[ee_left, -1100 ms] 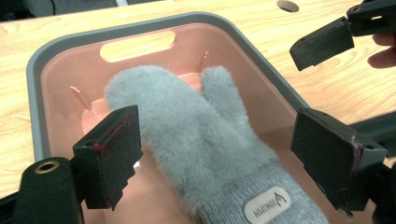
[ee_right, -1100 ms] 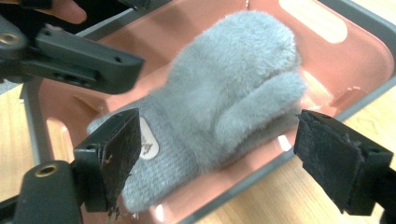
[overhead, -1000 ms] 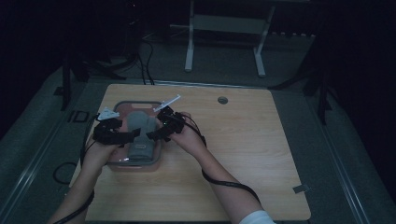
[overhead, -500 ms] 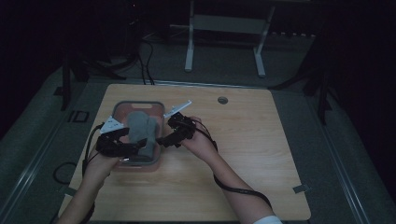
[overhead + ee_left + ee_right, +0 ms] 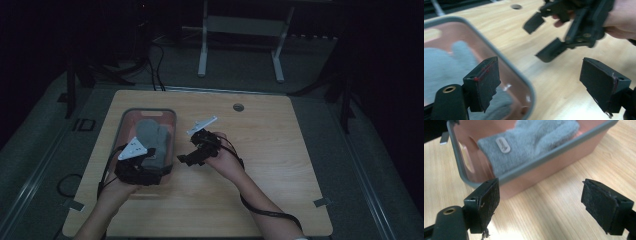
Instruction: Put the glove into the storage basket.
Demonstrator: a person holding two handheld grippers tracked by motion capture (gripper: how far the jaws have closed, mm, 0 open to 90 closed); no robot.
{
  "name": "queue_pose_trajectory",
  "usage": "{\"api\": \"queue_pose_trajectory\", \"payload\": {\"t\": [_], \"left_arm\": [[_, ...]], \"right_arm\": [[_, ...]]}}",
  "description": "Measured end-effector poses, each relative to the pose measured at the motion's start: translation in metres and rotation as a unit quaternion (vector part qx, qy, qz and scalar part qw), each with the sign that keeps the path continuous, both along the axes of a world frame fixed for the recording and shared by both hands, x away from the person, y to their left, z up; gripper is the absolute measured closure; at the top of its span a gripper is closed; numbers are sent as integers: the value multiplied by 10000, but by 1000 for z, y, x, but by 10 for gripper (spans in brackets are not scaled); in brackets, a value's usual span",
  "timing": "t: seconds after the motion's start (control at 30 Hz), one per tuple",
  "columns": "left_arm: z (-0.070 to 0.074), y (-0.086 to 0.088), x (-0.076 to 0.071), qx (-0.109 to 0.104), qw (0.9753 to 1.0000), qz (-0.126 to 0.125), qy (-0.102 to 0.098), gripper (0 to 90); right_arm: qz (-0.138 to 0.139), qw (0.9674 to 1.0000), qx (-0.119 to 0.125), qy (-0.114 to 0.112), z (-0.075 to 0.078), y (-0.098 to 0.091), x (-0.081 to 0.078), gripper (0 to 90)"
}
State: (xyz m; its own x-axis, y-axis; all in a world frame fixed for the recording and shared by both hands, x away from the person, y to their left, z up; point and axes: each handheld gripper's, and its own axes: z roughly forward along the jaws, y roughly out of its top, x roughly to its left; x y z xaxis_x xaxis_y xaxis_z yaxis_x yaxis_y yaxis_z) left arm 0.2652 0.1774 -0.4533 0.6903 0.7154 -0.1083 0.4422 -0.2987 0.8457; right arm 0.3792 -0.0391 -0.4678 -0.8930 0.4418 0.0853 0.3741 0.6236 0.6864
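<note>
Both hands drawn back from the pink bin [image 5: 127, 120], grey glove [image 5: 152, 137] lying inside it, left gripper [image 5: 549, 85] wide open over the bin's corner, right gripper [image 5: 540, 202] wide open, empty, beside it

- We see a counter [image 5: 564, 202] of pale, smooth, matt wood grain.
- We see a glossy pink plastic bin [image 5: 554, 167] with a grey rim.
- We see a fuzzy grey knit glove [image 5: 534, 135] with a small rubbery tag.
- We see hand-held gripper pads [image 5: 599, 205] of rough black felt.
</note>
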Motion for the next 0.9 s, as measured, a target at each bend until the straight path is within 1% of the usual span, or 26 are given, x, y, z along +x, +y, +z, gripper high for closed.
{"api": "queue_pose_trajectory", "payload": {"t": [0.1,0.17,0.27,0.33,0.43,0.53,0.6,0.63,0.7,0.73,0.8,0.9], "left_arm": [[-2,-9,-4,24,9998,-198,-7,168],[-4,-14,-7,-34,9995,-307,-33,168],[-6,-21,-11,-48,9989,-473,-62,168],[-9,-28,-14,-83,9976,-690,-52,168],[-12,-37,-17,-37,9958,-912,-69,168],[-17,-45,-19,-38,9946,-1034,-11,168],[-21,-51,-20,-48,9935,-1137,19,168],[-23,-53,-20,-8,9928,-1193,61,168],[-29,-59,-20,-60,9921,-1251,121,168],[-33,-62,-20,-35,9913,-1299,200,168],[-40,-69,-20,86,9898,-1400,264,168],[-48,-77,-19,96,9881,-1495,353,168]], "right_arm": [[-5,10000,-29,4,-6,-7,-4,153],[6,10000,-55,23,-10,-12,-6,152],[-7,10000,-66,39,-17,-21,-8,152],[-11,10000,-66,36,-21,-27,-10,153],[-18,10000,-42,14,-26,-36,-12,153],[-37,10000,-27,28,-32,-44,-14,152],[-1,10000,-75,15,-35,-48,-16,152],[44,10000,-73,-5,-38,-50,-17,152],[96,9999,-102,-25,-41,-54,-19,151],[104,9999,-94,-46,-43,-57,-20,151],[108,9999,-90,-30,-46,-61,-20,151],[118,9999,-114,-31,-51,-65,-21,151]]}}
